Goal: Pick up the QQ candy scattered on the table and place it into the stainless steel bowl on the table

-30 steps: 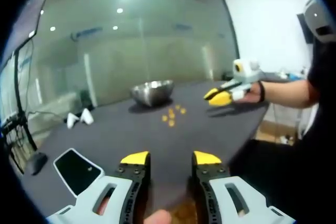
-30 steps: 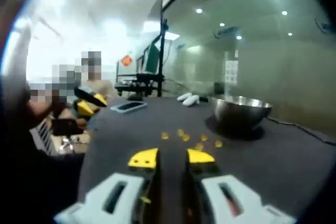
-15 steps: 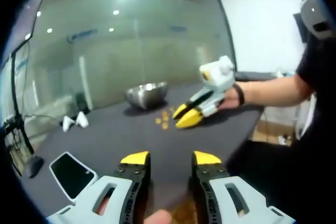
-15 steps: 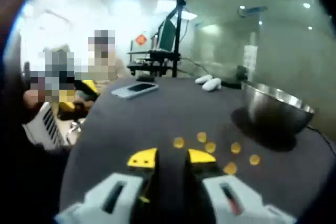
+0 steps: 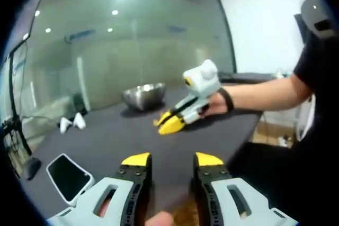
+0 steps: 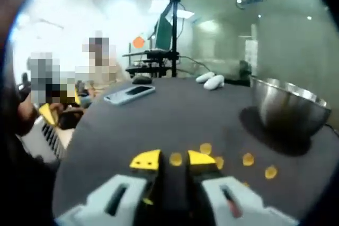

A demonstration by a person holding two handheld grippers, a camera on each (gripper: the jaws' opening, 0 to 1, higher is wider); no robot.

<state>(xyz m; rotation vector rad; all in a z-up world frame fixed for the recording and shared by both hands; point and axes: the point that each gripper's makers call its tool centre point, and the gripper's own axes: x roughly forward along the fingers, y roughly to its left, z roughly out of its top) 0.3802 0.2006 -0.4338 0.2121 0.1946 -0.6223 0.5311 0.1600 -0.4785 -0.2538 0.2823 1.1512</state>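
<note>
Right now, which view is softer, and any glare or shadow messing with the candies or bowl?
Right gripper view: softer, blown-out white upper left, candies blurred but distinct, stainless steel bowl casts a dark shadow on the table. Left gripper view: sharper, ceiling lights reflect in the glass wall, the bowl reads cleanly.

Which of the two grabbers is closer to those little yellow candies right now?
The right one. The right gripper is down among the candies, one lying just past its open tips. The left gripper hangs back at the table's near edge, far from them.
</note>
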